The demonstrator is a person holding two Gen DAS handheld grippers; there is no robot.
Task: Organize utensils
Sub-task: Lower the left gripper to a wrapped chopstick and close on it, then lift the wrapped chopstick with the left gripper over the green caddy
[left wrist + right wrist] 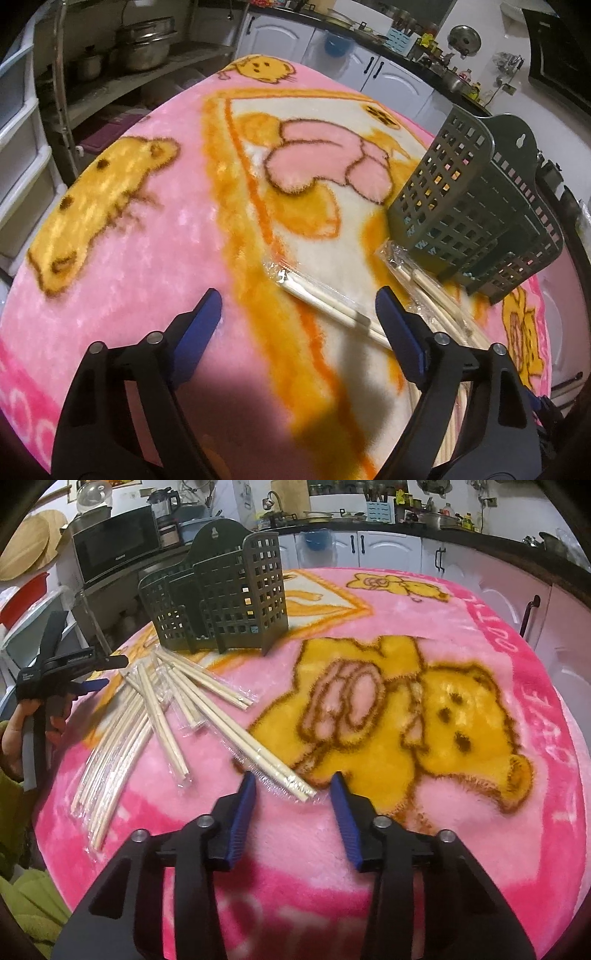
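Observation:
Several pairs of wooden chopsticks in clear wrappers [173,709] lie fanned out on a pink bear-print blanket [406,830]. A dark grey slotted utensil holder [221,598] stands upright just behind them; it also shows in the left wrist view [476,206]. My right gripper [293,782] is open, its blue pads on either side of the near end of one wrapped pair [258,753]. My left gripper [299,302] is open and empty above the blanket, with a wrapped pair [325,299] lying between its fingertips and the holder. The left gripper also shows in the right wrist view [74,679].
The blanket [147,240] covers a round table. Kitchen cabinets and a cluttered counter [388,520] run behind it. A microwave [114,539] stands behind the holder. Shelves with metal pots [144,48] and white drawers [18,147] stand at the left.

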